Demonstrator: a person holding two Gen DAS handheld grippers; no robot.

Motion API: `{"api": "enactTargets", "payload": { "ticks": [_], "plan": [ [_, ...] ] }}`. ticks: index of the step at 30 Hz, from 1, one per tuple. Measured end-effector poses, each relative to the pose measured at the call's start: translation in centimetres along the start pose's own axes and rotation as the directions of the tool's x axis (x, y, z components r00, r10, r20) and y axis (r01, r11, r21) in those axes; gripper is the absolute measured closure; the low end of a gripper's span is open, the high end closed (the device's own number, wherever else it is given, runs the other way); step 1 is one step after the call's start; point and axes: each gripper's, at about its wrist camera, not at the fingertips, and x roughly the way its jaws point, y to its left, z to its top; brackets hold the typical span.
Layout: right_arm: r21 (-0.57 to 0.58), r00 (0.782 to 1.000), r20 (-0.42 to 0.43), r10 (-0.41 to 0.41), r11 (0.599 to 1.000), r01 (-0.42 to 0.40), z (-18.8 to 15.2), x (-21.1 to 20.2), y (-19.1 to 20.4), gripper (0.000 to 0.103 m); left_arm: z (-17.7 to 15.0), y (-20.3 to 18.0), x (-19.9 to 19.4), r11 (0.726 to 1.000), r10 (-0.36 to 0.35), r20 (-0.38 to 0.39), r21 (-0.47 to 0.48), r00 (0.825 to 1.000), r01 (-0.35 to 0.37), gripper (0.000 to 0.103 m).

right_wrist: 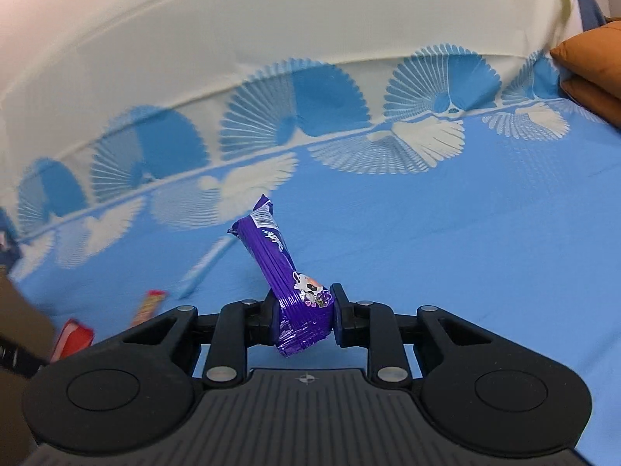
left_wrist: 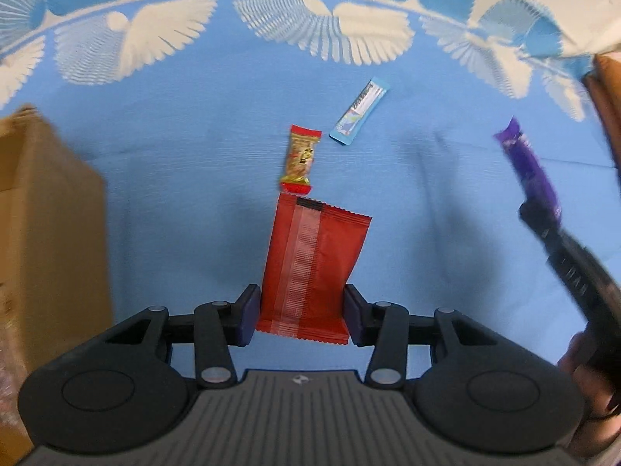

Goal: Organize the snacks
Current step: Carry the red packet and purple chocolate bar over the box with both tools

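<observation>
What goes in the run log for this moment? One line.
left gripper: shut on red packet | right gripper: shut on purple bar | on cloth: gold candy, blue stick

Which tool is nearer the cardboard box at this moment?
Left. The left tool, shut on the red packet, has the cardboard box close on its left side. The right tool, holding the purple bar, is farther over, beyond the left tool from the box.

Looks like a home bedroom: patterned blue-and-cream bedsheet (right_wrist: 446,233), orange cushion (right_wrist: 590,66), cardboard box (left_wrist: 42,233) alongside.
</observation>
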Motion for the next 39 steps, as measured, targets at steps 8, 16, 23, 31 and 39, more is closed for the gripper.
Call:
{"api": "enactTargets", "payload": {
  "ticks": [8, 16, 23, 31, 39],
  "plan": [
    [0.025, 0.997, 0.073, 0.0, 1.0, -0.002, -2.1, -9.0, 6.8, 0.076, -6.1, 3.2, -9.2, 0.999, -0.015, 0.116, 0.035, 0.993, 0.011, 0.053],
    [-0.058, 0.983, 0.091, 0.158, 0.987, -0.153, -2.3, -16.1, 15.7, 0.076, -12.0, 8.3, -17.2, 0.998, 0.014, 0.233, 0.049, 0.972, -0.027, 0.053],
    [-0.131, 0.945, 0.029, 0.326, 0.938, -0.32, -4.3, -20.9, 25.0, 0.076, -17.8, 14.5, -22.0, 0.996, 0.088, 0.294, 0.006, 0.952, -0.094, 0.053],
    [-0.173, 0.918, -0.05, 0.394, 0.902, -0.396, -7.4, -24.2, 32.4, 0.076, -23.7, 21.0, -24.8, 0.99, 0.14, 0.327, -0.078, 0.935, -0.121, 0.053],
    [-0.209, 0.907, -0.111, 0.407, 0.882, -0.422, -10.6, -26.5, 36.8, 0.076, -27.1, 23.8, -26.4, 0.985, 0.16, 0.372, -0.126, 0.914, -0.121, 0.053]
  ]
}}
